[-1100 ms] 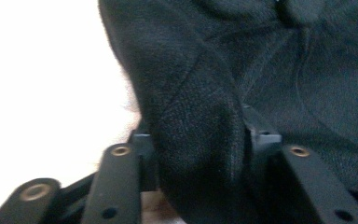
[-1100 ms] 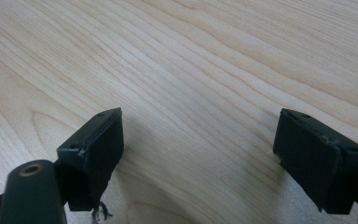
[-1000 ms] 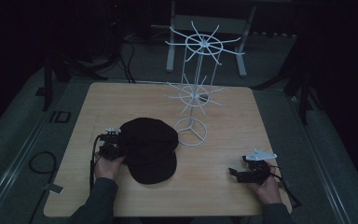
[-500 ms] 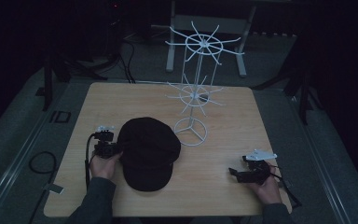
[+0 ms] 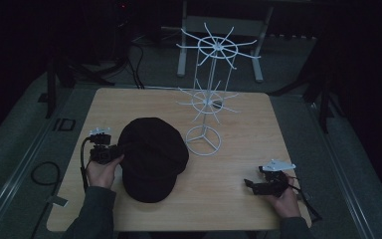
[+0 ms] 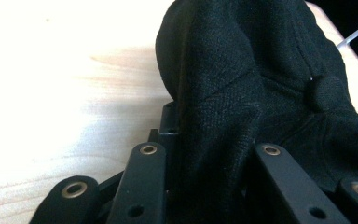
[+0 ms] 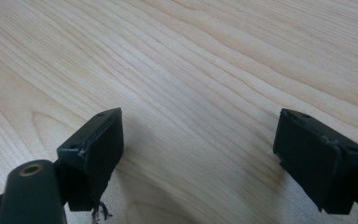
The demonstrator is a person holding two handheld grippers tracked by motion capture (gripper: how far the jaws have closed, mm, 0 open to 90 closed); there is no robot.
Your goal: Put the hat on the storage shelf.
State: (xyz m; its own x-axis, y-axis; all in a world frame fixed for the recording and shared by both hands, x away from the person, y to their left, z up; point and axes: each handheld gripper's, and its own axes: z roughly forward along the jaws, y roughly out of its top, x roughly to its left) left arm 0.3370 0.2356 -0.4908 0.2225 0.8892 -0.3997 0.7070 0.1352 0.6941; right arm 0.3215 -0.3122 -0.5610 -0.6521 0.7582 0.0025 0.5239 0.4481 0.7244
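We see the black cap [image 5: 152, 158] on the near left part of the wooden surface [image 5: 243, 134], its brim toward the person's edge and its rounded crown toward the far side. In the left gripper view the cap [image 6: 261, 93] bulges up between the two black arms, with the cloth button [image 6: 324, 91] on its crown showing at the right and the pale wood bright at the left. Our left gripper [image 5: 113, 153] sits against the cap's left edge, and its fingers [image 6: 170, 128] are pinched tight on a fold of the fabric, so the cap is gripped at its side. The left hand [image 5: 102, 172] wraps the gripper body just beside the cap, its sleeve coming in from the bottom edge. Just beyond the cap to the right stands a white wire rack [image 5: 211, 89], its ring-shaped foot [image 5: 204, 141] near the cap's crown but apart from it, its two tiers of spokes spreading above. Well apart, at the near right corner, our right gripper [image 5: 251, 183] rests low over the bare wood in the right hand [image 5: 283, 199]. Its fingers [image 7: 102, 140] stand wide apart with nothing between them, only wood grain [image 7: 205, 93].
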